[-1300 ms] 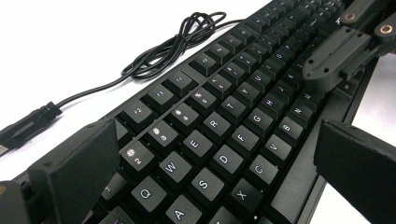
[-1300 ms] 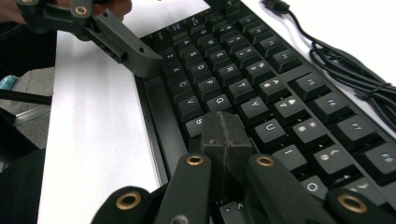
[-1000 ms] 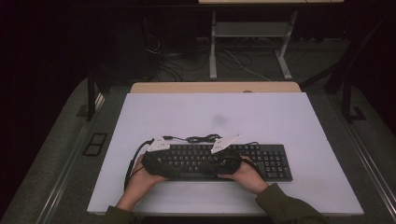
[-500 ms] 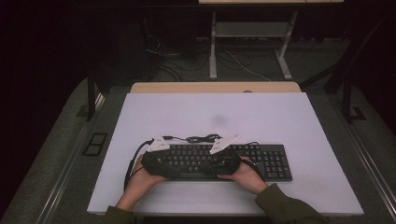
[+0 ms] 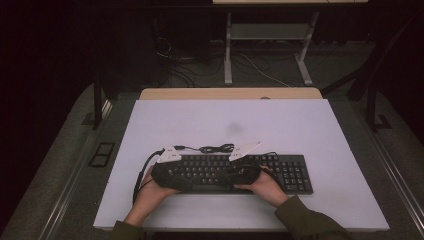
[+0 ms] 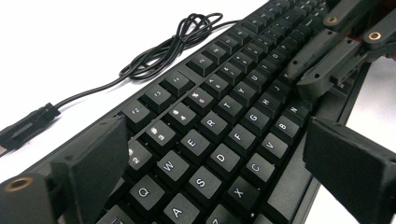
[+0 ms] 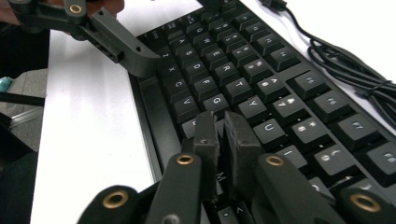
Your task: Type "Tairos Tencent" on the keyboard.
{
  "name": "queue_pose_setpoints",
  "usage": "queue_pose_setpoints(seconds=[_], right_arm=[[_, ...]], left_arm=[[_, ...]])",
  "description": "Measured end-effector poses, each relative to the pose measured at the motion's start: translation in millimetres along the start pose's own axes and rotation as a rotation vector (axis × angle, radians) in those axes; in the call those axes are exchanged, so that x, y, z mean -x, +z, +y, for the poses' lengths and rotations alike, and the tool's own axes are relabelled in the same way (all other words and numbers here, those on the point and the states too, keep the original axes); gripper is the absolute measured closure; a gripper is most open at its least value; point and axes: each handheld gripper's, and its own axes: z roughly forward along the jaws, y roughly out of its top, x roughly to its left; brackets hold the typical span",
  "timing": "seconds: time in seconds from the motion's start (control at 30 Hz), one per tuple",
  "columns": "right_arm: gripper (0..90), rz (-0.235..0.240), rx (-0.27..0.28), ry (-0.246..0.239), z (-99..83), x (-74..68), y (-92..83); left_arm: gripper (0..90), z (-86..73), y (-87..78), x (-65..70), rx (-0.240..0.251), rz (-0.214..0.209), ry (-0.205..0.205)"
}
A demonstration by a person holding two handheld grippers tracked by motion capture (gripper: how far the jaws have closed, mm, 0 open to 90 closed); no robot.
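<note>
A black keyboard (image 5: 280,172) lies on the white table (image 5: 225,120), near its front edge. In the left gripper view my left gripper (image 6: 219,175) is open, its jaws spread wide above the keyboard (image 6: 224,116), one by the number row and one by the front edge. My right gripper (image 7: 222,137) is shut with nothing between its jaws, its tips low over the letter keys of the keyboard (image 7: 261,70). In the high view the left gripper (image 5: 182,174) and right gripper (image 5: 227,172) point toward each other over the keys.
The keyboard's black cable (image 5: 216,148) lies coiled on the table just behind it, its plug (image 6: 28,123) off to the left. Bare table surrounds the keyboard. A wooden desk edge (image 5: 230,93) borders the far side.
</note>
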Motion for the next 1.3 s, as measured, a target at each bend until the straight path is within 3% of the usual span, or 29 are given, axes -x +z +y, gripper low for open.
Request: queue_pose_setpoints(seconds=[0.23, 0.7, 0.9, 1.0, 1.3], right_arm=[[69.2, -0.012, 0.023, 0.007, -0.7, 4.8, -4.0], [45.8, -0.037, 0.064, 0.040, -3.1, 13.1, -8.0], [40.0, -0.043, 0.076, 0.050, -4.5, 16.2, -8.1], [38.9, -0.047, 0.080, 0.055, -5.2, 17.5, -8.2], [36.1, -0.054, 0.087, 0.059, -6.2, 19.0, -8.2]], left_arm=[[21.9, -0.4, -1.1, 1.3, -0.001, -0.030, 0.017], [68.8, 0.7, -1.6, 7.6, -0.027, -0.100, 0.052], [82.8, 1.1, -0.1, 10.3, -0.046, -0.121, 0.065], [88.4, 1.1, 0.9, 12.1, -0.054, -0.129, 0.069], [88.9, 0.0, 4.5, 13.1, -0.083, -0.132, 0.083]])
